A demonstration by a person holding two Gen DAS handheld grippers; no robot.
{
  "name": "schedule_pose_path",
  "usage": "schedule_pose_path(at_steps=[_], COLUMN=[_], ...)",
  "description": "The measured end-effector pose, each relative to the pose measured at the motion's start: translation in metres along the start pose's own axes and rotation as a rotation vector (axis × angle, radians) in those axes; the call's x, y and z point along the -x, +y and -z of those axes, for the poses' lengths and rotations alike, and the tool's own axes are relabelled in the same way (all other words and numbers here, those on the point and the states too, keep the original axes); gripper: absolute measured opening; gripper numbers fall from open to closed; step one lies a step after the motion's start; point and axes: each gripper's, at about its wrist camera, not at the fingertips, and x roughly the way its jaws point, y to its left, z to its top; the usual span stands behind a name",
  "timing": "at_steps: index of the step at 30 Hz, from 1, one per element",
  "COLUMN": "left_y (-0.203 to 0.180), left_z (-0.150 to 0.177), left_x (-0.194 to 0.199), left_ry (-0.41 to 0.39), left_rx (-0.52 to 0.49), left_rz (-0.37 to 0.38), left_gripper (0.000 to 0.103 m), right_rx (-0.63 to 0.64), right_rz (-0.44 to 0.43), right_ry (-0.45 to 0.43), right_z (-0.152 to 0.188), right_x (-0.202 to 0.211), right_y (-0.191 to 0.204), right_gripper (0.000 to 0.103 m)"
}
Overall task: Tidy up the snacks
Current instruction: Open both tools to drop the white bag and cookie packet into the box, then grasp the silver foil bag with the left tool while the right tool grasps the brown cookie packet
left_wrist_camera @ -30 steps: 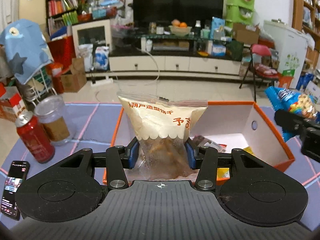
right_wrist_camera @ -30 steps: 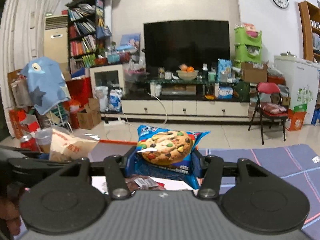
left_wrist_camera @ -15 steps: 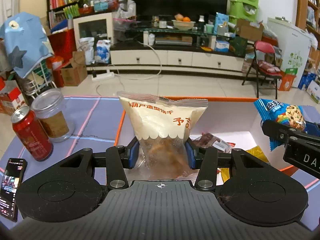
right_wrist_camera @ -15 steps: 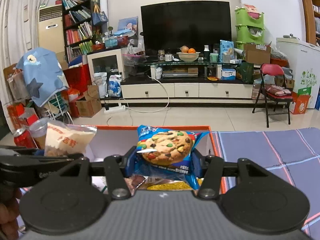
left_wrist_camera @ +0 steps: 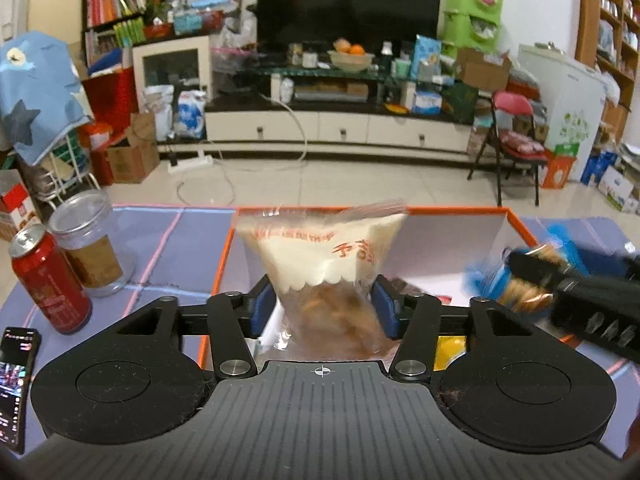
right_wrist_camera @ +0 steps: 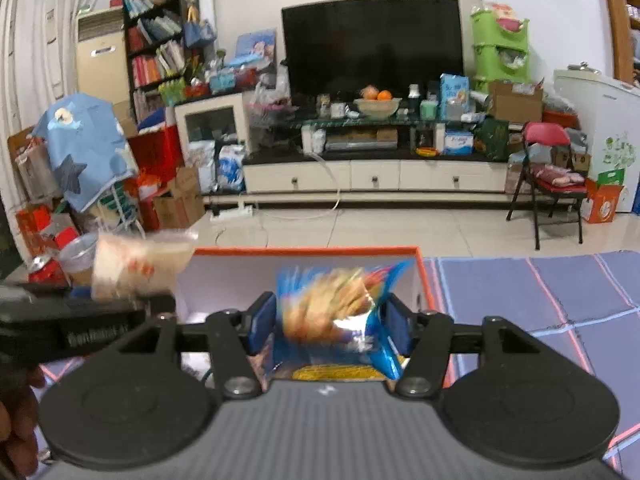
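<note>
My left gripper (left_wrist_camera: 323, 307) is shut on a cream snack bag (left_wrist_camera: 326, 256) with brown pieces inside, held over the left part of the orange box (left_wrist_camera: 516, 220). My right gripper (right_wrist_camera: 327, 326) is shut on a blue cookie packet (right_wrist_camera: 332, 308), blurred by motion, over the same box (right_wrist_camera: 420, 264). The cookie packet also shows at the right in the left wrist view (left_wrist_camera: 520, 280). The cream bag shows at the left in the right wrist view (right_wrist_camera: 136, 264). A yellow packet (right_wrist_camera: 336, 372) lies inside the box.
A red can (left_wrist_camera: 50, 280), a clear jar (left_wrist_camera: 90, 240) and a phone (left_wrist_camera: 16, 380) stand left of the box on the purple mat (left_wrist_camera: 172, 240). The mat continues to the right of the box (right_wrist_camera: 540, 300). A cluttered living room lies beyond.
Both grippers have moved forward and down over the box with their packets. The packets now look blurred and tilted. The right gripper has come nearer the left one.
</note>
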Motion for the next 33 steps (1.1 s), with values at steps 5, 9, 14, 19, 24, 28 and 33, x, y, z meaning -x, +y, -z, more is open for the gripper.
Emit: schedule_pose_path(at_steps=[5,9,14,19,24,28,33], left_y=[0.029,0.061,0.090,0.092,0.082,0.060,0.042], left_z=[-0.006,0.006,0.051,0.083,0.097,0.101,0.108], left_x=[0.046,0.082,0.107,0.103,0.101,0.101,0.104], left_ry=[-0.119,-0.141,-0.090,-0.017,0.007,-0.040,-0.103], left_rx=[0.075,0.154,0.221,0.130,0.110,-0.063,-0.238], left_rz=[-0.026,-0.018,-0.035,-0.015,0.068,0.067,0.089], left_gripper=[0.067,0.068,0.068,0.068,0.068,0.068,0.063], right_rx=[-0.049,-0.067,-0.029,-0.114,0.088,0.095,-0.522], right_rz=[0.023,0.064,0.136,0.092,0.052,-0.017,-0.294], right_ry=[-0.118,-0.176,-0.109,0.038,0.164,0.147,0.267], right_z=[-0.021,-0.011,0.036,0.073,0.097,0.096,0.094], right_x=[0.047,0.091,0.123,0.099,0.063,0.063,0.046], right_y=[-0.023,-0.048,-0.078,-0.109,-0.095,-0.089,-0.114], right_gripper=[0.067,0.078,0.093,0.094,0.094,0.094,0.084])
